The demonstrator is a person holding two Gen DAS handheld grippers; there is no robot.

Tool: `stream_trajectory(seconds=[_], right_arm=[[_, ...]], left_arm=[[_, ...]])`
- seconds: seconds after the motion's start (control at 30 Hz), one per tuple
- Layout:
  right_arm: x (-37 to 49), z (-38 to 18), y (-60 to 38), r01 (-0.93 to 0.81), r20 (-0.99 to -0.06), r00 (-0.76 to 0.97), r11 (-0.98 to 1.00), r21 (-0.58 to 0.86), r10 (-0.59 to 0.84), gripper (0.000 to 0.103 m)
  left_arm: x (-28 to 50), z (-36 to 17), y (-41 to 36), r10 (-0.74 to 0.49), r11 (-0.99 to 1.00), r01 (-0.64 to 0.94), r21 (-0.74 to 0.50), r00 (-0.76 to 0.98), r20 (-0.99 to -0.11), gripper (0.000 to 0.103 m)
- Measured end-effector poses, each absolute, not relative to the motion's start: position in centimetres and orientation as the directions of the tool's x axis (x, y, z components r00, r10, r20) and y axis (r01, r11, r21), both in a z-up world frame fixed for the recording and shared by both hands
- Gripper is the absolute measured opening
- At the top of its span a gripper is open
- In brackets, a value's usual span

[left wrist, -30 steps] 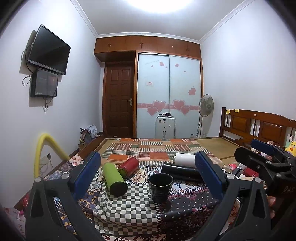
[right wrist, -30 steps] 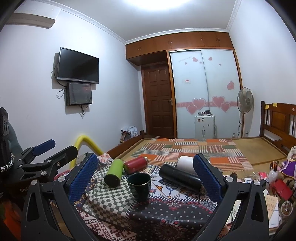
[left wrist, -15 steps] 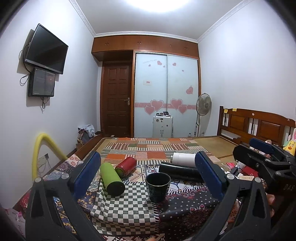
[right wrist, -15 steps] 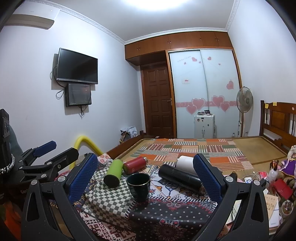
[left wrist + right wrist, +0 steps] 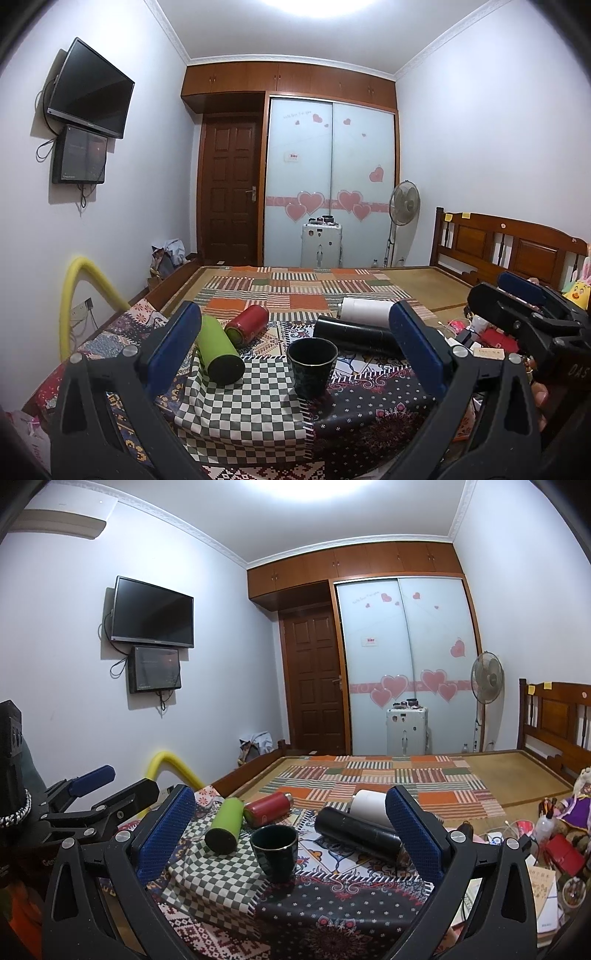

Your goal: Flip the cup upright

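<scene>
Cup, dark glazed and round, stands mouth-up on the checked cloth, centred ahead of our spread, empty left claw; our right claw, equally spread, sees it slightly left. Behind lie a green bottle, red flask and black flask, near but apart.
</scene>
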State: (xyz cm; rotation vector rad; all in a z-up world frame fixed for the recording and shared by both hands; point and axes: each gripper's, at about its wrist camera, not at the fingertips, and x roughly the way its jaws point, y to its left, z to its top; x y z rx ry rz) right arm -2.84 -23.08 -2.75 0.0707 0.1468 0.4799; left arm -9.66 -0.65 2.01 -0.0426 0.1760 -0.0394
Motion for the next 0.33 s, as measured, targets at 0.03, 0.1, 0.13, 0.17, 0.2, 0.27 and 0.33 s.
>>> stream_trajectory(seconds=[0.03, 0.1, 0.13, 0.17, 0.2, 0.27, 0.33], right_arm=[[-2.84, -2.75, -23.08, -0.455, -0.124, 0.877, 0.885, 0.102, 0.465, 0.103], [-2.83, -2.75, -23.07, -0.454, -0.124, 0.877, 0.885, 0.102, 0.464, 0.103], [-2.83, -2.75, -23.08, -0.454, -0.124, 0.877, 0.885, 0.103, 0.465, 0.103], [-2.83, -2.75, -23.09, -0.455, -0.124, 0.876, 0.884, 0.104, 0.465, 0.103], [-2.82, -2.76, -23.09, -0.455, -0.125, 0.876, 0.884, 0.104, 0.466, 0.103], [-2.71, -2.80, -23.09, -0.453, -0.127, 0.877, 0.885, 0.104, 0.463, 0.103], [-2.53, -2.82, -23.08, -0.451, -0.128, 0.877, 0.886, 0.107, 0.462, 0.103]], left_arm=[[-9.62, 1.99, -0.63, -0.045, 0.998, 0.037, -0.047, 0.983, -0.176, 0.103], [-9.49, 1.94, -0.64, -0.050, 0.998, 0.042, -0.050, 0.982, -0.183, 0.103], [-9.44, 1.91, -0.65, -0.053, 0.998, 0.044, -0.051, 0.981, -0.185, 0.103], [-9.41, 1.89, -0.69, -0.054, 0.998, 0.045, -0.051, 0.981, -0.187, 0.103], [-9.38, 1.86, -0.72, -0.053, 0.998, 0.044, -0.050, 0.981, -0.189, 0.103], [-9.37, 1.84, -0.73, -0.054, 0.998, 0.045, -0.051, 0.980, -0.189, 0.103], [-9.25, 1.83, -0.78, -0.056, 0.998, 0.046, -0.051, 0.979, -0.194, 0.103]])
